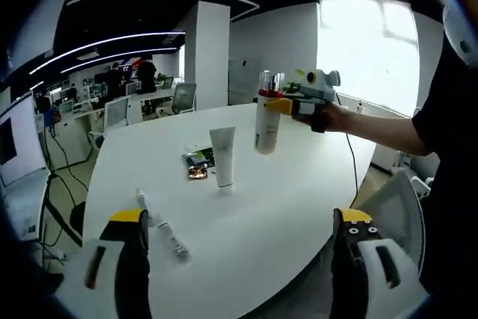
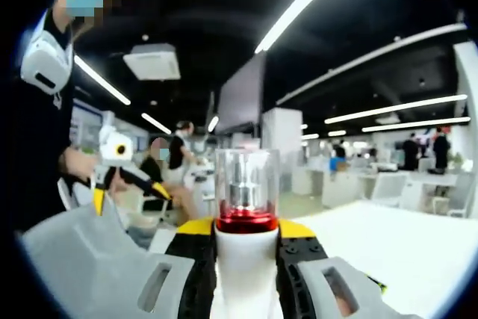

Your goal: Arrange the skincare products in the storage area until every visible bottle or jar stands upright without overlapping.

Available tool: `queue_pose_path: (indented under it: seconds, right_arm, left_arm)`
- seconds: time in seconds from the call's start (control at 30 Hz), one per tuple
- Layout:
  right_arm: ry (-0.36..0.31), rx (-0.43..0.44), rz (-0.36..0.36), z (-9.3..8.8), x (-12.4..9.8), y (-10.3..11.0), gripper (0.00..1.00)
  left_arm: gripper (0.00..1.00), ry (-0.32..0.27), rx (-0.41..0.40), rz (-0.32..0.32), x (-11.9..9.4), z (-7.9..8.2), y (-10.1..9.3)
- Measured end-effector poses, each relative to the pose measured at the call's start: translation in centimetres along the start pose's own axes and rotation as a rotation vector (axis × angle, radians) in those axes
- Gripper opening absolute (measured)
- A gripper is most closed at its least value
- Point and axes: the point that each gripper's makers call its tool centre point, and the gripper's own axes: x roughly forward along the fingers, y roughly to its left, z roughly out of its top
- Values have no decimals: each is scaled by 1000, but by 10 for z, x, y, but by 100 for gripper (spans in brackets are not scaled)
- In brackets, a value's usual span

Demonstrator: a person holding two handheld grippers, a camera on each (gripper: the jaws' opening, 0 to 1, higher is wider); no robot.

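A white pump bottle (image 1: 265, 128) with a red ring and a clear cap hangs upright above the white table (image 1: 299, 199), with my right gripper (image 1: 278, 106) shut on its neck. In the right gripper view the same bottle (image 2: 245, 184) stands between the yellow-tipped jaws of the right gripper (image 2: 245, 228). A white tube (image 1: 222, 156) stands on its cap at mid-table. A small slim bottle (image 1: 168, 235) lies on its side near my left gripper (image 1: 240, 218), whose jaws stand wide open and hold nothing. The left gripper (image 2: 131, 193) also shows, held by a hand.
A flat dark packet (image 1: 198, 163) lies just left of the tube. The table's curved front edge runs close below my left jaws. A mesh chair (image 1: 396, 199) stands at the right edge. Office desks and people are far behind.
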Motion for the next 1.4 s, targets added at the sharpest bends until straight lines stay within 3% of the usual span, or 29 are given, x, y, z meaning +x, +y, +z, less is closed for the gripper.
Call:
queue_pose_path:
  seconds: [0.33,0.63,0.73,1.27,1.4]
  right_arm:
    - [13,2,-6,-39,2,-24,22]
    - [-7,22,-3,-90,8,-42,22]
    - [17,26,4,-106,12,-48,22]
    - [43,47,31,-140,20,-59,22]
    - [45,44,42,-141,20,-58,22]
  left_arm:
    - [97,19,1,4,15,-21,14]
    - [95,50,-13,3,34,-47,28]
    - [94,48,-31,5,39,-52,31]
    - [94,70,-31,23,42,-62,38]
    - [94,80,-30,27,43,-64,39]
